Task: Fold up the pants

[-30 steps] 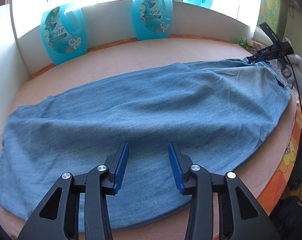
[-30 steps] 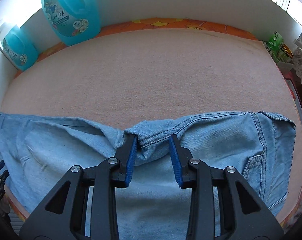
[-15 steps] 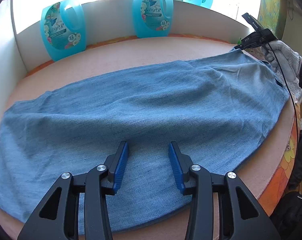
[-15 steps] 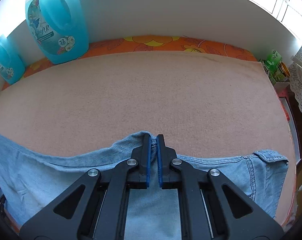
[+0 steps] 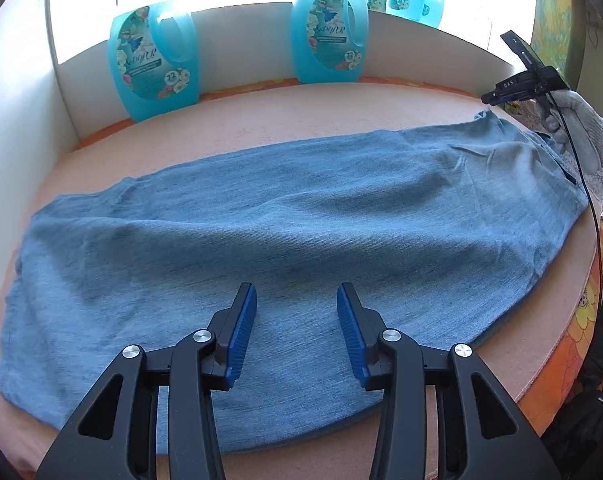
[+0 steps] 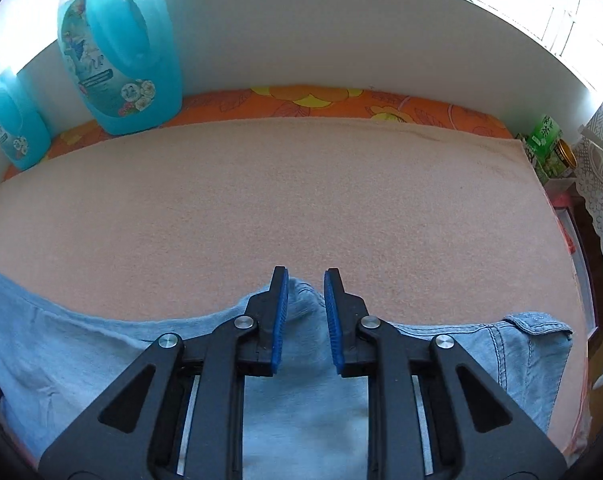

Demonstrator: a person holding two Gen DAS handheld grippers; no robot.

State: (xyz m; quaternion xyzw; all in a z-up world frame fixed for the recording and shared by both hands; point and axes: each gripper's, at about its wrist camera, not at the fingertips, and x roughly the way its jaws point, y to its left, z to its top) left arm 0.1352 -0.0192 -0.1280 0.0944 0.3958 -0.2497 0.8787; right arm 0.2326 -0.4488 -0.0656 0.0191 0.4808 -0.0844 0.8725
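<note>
Light blue denim pants lie flat and lengthwise across the pink towel-covered table. My left gripper is open and hovers over the near edge of the pants, holding nothing. In the left wrist view my right gripper is just above the far right waist corner. In the right wrist view the right gripper is open, its jaws apart on either side of a raised bump of the pants' edge. The waistband corner with a belt loop lies to its right.
Two large blue detergent bottles stand at the back against a white wall; they also show in the right wrist view. An orange floral cloth edges the table. Small green boxes and a tin sit off the right end.
The right gripper closed on the waist edge, pulled it toward the back of the table, then opened and let the fabric go. The left gripper stayed open over the pants.
</note>
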